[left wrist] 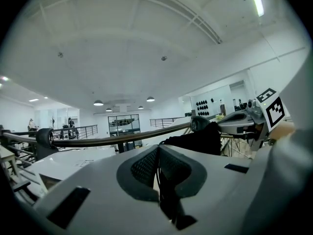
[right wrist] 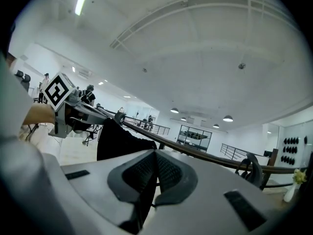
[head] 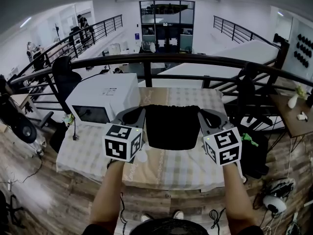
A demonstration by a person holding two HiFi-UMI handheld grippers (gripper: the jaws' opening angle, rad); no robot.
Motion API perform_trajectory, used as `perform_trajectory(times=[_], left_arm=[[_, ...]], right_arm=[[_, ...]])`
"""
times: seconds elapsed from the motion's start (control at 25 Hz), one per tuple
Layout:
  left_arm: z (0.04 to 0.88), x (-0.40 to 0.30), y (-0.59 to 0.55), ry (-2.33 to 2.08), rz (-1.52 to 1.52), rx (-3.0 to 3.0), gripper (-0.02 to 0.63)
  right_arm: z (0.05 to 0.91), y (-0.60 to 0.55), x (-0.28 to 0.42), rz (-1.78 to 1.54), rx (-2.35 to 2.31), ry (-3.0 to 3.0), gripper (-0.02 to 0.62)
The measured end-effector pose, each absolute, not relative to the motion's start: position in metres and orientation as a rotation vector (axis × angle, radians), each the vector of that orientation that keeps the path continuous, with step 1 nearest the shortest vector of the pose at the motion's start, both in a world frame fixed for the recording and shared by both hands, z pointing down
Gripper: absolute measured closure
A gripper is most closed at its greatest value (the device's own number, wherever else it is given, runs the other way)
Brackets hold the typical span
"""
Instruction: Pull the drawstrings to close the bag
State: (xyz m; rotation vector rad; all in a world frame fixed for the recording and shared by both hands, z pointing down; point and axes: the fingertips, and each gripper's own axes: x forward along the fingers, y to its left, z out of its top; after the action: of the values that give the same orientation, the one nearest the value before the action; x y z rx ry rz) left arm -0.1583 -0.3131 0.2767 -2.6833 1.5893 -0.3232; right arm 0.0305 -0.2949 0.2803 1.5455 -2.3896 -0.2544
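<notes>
Two grippers, the left gripper (head: 141,111) and the right gripper (head: 201,113), each have jaws pinched together on a dark drawstring (left wrist: 168,199) at either side of the black bag (head: 172,127). The bag's mouth edge runs level from side to side between them, and its body hangs down. It is over a checked-cloth surface (head: 166,164) bearing a white box (head: 105,93), with a dark railing (head: 171,58) and a bright office hall beyond.

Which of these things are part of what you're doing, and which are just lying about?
In the job: black bag; left gripper and right gripper, jaws shut on its top corners.
Lying about: white box; black chair; railing.
</notes>
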Motion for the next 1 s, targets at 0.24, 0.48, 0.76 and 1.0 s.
perform_trajectory(times=[0.24, 0.48, 0.76, 1.0], left_arm=[[0.278, -0.169, -0.315, 1.662, -0.328, -2.629, 0.580], [0.274, -0.181, -0.317, 1.724, -0.317, -2.583, 0.580], [0.279, -0.187, -0.318, 1.757, -0.311, -2.567, 0.580], [0.283, -0.189, -0.318, 1.774, -0.327, -2.541, 0.580]], right_arm=[[0.278, -0.300, 0.034, -0.288, 1.600, -2.361, 0.575], [0.278, -0.301, 0.033, -0.289, 1.613, -2.354, 0.575], [0.286, -0.303, 0.044, -0.276, 1.658, -2.313, 0.575], [0.290, -0.305, 0.057, -0.252, 1.715, -2.273, 0.576]])
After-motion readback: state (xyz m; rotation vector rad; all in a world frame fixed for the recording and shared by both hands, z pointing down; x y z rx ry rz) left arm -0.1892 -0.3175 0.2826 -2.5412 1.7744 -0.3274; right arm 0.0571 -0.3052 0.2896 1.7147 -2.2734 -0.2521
